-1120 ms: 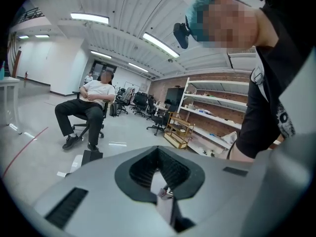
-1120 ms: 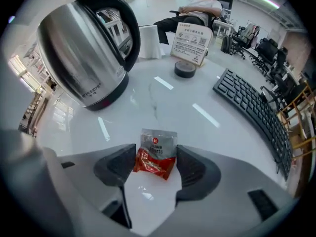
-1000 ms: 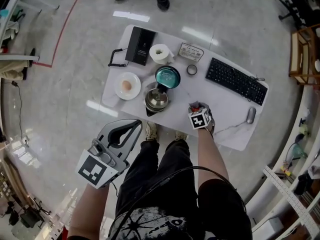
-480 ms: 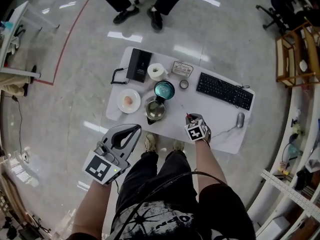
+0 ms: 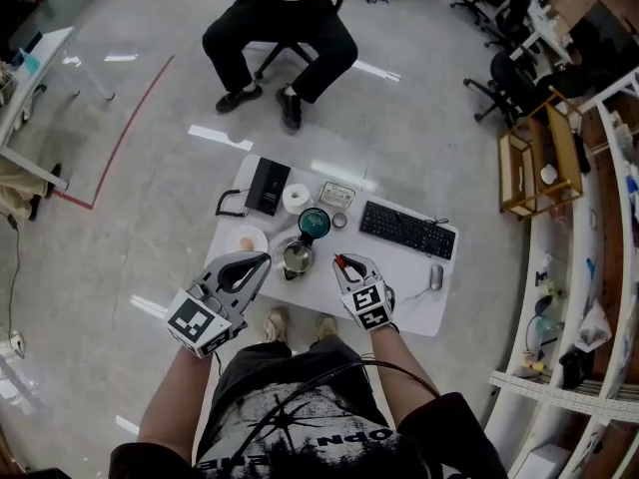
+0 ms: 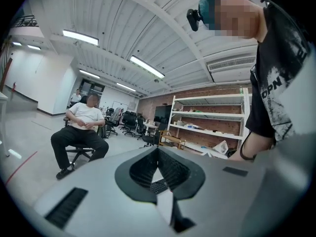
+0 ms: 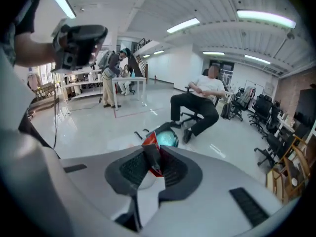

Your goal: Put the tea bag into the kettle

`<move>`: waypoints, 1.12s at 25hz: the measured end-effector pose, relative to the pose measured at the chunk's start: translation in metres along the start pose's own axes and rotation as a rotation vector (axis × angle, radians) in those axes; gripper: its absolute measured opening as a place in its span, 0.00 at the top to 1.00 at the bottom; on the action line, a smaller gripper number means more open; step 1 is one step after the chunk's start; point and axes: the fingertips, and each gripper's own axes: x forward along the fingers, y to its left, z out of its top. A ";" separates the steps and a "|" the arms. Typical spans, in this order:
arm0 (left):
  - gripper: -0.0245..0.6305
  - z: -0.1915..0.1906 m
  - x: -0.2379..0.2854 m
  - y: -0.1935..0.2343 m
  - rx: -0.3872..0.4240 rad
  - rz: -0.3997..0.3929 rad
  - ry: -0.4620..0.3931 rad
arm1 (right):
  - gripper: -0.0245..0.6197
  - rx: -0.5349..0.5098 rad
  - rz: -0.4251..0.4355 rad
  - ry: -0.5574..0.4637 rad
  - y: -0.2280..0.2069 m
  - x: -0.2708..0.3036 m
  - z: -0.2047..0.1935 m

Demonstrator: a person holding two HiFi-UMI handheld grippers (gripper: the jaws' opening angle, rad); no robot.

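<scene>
right claw [image 5: 339,261] just closed, clamped on tea bag [image 7: 151,155], centre frame beside kettle [image 5: 297,258]; we judge it's poised to drop | left claw [image 5: 265,257] together, empty, left of kettle, idle

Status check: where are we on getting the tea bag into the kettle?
Done: the right tongs have just closed on the red tea bag, pinched between their jaws. In hand: the bag hangs over the table, right of the open kettle. To do: carry it over the kettle's mouth and release. The left tongs are empty.
</scene>
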 end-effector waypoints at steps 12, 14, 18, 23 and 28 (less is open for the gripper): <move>0.95 -0.006 -0.041 0.012 0.073 0.048 -0.043 | 0.87 -0.058 0.074 -0.242 0.021 -0.051 0.106; 0.95 -0.008 -0.042 0.014 0.073 0.066 -0.038 | 0.87 -0.048 0.087 -0.240 0.021 -0.048 0.105; 0.95 -0.011 -0.040 0.014 0.117 0.073 -0.009 | 0.87 -0.066 0.129 -0.219 0.025 -0.038 0.103; 0.95 -0.007 -0.036 0.017 0.115 0.084 -0.016 | 0.87 -0.104 0.181 -0.209 0.030 -0.024 0.111; 0.95 -0.013 -0.042 0.012 0.093 0.106 0.002 | 0.87 -0.067 0.247 -0.160 0.040 -0.005 0.095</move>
